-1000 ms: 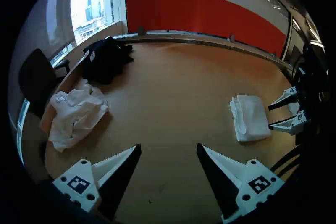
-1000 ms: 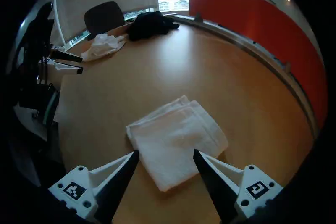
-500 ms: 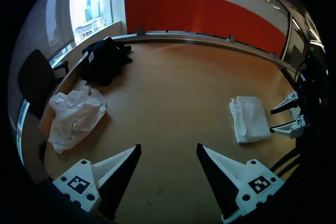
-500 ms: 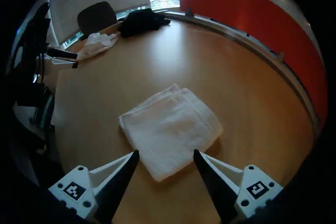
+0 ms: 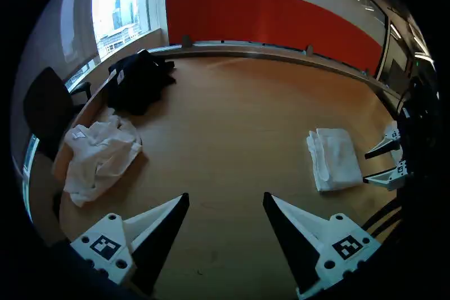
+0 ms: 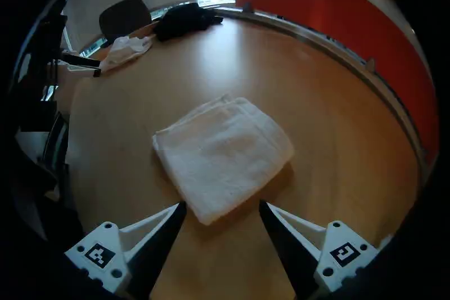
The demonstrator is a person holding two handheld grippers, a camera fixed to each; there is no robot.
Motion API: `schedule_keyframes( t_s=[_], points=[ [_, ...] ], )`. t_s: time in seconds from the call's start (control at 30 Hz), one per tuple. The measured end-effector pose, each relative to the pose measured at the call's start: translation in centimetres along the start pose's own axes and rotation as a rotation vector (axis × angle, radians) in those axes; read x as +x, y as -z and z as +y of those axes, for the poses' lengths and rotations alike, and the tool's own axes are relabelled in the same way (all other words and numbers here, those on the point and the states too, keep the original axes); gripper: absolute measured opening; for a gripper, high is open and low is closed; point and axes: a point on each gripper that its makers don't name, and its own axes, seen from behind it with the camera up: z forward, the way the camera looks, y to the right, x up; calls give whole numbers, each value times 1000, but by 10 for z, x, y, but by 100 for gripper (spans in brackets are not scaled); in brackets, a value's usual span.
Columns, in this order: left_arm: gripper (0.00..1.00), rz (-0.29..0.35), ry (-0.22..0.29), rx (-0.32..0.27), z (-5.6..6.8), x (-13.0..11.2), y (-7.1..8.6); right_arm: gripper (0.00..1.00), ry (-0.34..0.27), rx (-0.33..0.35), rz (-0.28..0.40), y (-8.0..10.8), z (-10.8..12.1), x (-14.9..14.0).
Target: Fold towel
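On the wooden table [image 6: 349,131] lies a folded white towel [image 6: 223,153].

The folded white terry-cloth towel [image 6: 222,156] looks soft and nubbly, its pile matt. The round light-brown wooden table [image 6: 332,131] under it is smooth with a faint sheen. The crumpled white cloth [image 5: 98,156] is thin and creased, and the heap of black fabric [image 5: 138,77] is dull. The left gripper [image 5: 225,194] and right gripper [image 6: 221,203] have matt white plastic fingers with black inner faces.
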Motion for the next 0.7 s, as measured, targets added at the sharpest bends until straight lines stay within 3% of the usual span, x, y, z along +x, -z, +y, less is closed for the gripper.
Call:
schedule_keyframes(
  t_s=[0.4,0.7],
  points=[
    [98,5,6,-8,3,-1,-1,100,-9,-17,-34,7,4,-21],
    [98,-2,-2,-8,4,-4,-1,100,-13,-6,-40,1,-2,-24]
  ],
)
